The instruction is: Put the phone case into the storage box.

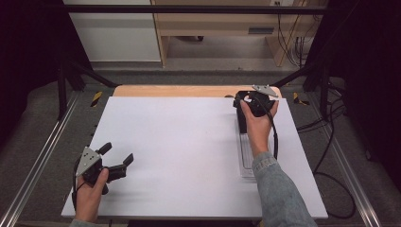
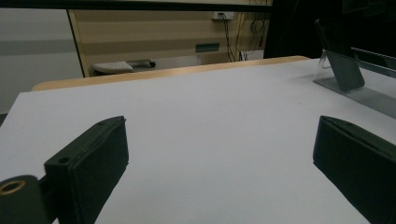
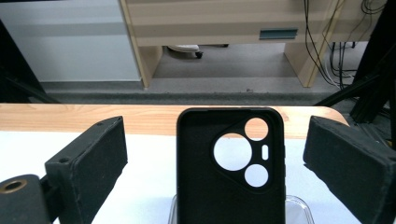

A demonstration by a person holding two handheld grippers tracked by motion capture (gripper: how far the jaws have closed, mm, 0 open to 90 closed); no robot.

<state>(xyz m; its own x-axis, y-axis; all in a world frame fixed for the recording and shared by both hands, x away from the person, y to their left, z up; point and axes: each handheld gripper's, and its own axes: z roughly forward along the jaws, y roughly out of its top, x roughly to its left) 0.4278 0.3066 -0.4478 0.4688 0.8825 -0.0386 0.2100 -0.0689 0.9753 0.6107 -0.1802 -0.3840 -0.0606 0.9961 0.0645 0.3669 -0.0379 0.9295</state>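
The white tabletop (image 1: 189,151) carries a clear stand (image 1: 245,158) at its right side, with a black phone case (image 3: 231,172) propped upright at the stand's far end. The right claw (image 3: 215,154) is wide open around the case, not touching. The left claw (image 1: 117,156), near left, gapes empty.

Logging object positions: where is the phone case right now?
The black phone case stands upright on a clear stand, far right of the table, between the right gripper's open jaws.
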